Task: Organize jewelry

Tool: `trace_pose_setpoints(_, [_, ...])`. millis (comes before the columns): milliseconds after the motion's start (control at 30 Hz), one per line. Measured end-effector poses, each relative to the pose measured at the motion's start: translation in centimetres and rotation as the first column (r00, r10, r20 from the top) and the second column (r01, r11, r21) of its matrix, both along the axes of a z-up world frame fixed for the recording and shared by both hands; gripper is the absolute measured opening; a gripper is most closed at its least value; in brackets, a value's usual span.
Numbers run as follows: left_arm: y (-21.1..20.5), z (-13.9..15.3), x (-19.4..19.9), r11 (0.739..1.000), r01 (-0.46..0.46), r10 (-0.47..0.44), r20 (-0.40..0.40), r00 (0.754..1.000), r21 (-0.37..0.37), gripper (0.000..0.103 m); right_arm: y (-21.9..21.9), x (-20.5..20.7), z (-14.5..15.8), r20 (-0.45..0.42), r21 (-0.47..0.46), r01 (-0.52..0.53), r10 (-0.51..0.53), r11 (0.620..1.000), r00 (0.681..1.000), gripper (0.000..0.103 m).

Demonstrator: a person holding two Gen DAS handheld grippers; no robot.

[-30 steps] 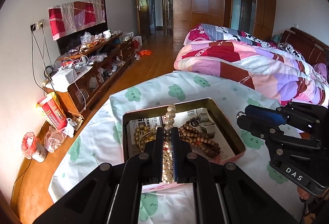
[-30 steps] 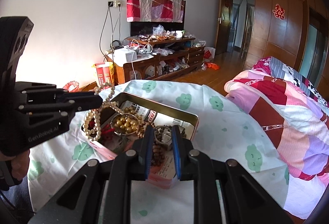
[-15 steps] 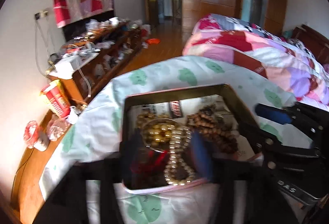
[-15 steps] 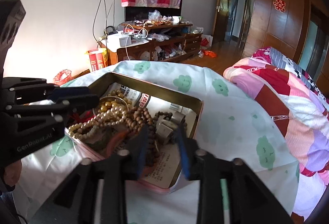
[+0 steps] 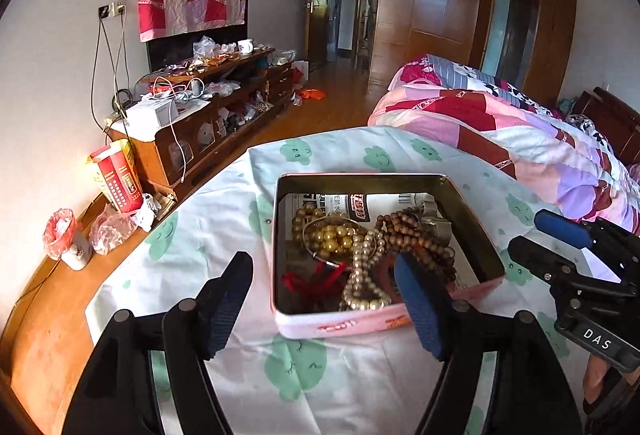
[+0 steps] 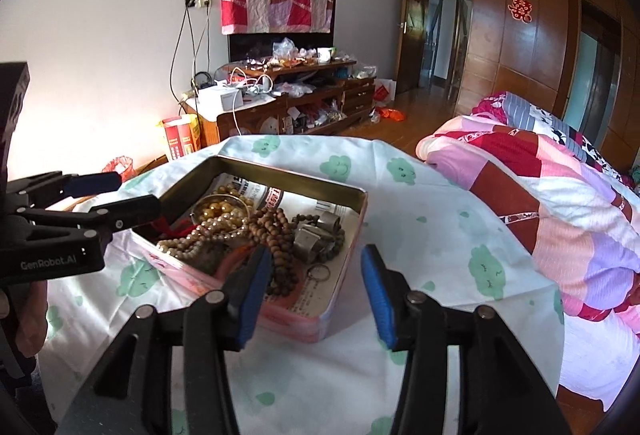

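Left wrist view: left gripper (image 5: 322,301) now spread wide, empty; pearl strand (image 5: 362,277), pinched a second ago, released into tin (image 5: 340,327) among beads. Right gripper (image 6: 314,293) also spread. Deposit judged complete; next piece awaited.

Both views sharp, daylit. Strong warm glare on the wall (image 5: 44,139) at left, washing out detail. Fisheye curvature bends room lines; black vignette fills all 4 corners.

open pink tin (image 5: 340,327), pearl strand (image 5: 362,275), brown bead necklaces (image 5: 416,239) heaped inside
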State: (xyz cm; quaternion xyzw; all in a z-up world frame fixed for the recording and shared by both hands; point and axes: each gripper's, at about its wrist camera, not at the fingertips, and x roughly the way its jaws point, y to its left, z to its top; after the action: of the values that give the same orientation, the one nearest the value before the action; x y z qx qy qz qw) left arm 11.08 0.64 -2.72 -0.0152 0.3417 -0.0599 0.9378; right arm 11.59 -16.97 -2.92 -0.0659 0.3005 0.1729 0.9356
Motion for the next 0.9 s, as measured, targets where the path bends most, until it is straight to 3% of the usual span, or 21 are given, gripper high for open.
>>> trace_pose_setpoints(367, [0.2,0.3,-1.5,1.0,-0.009,0.009,0.006,1.0,-0.004,0.074,-0.3,-1.2,0.6,0.021,0.016,0.007,-0.007,1.0,1.0,0.053])
trace_pose_setpoints(900, [0.1,1.0,-2.1,1.0,-0.006,0.006,0.014,1.0,0.006,0.074,-0.6,-2.4,1.8,0.066,0.016,0.011,-0.012,1.0,0.998,0.061])
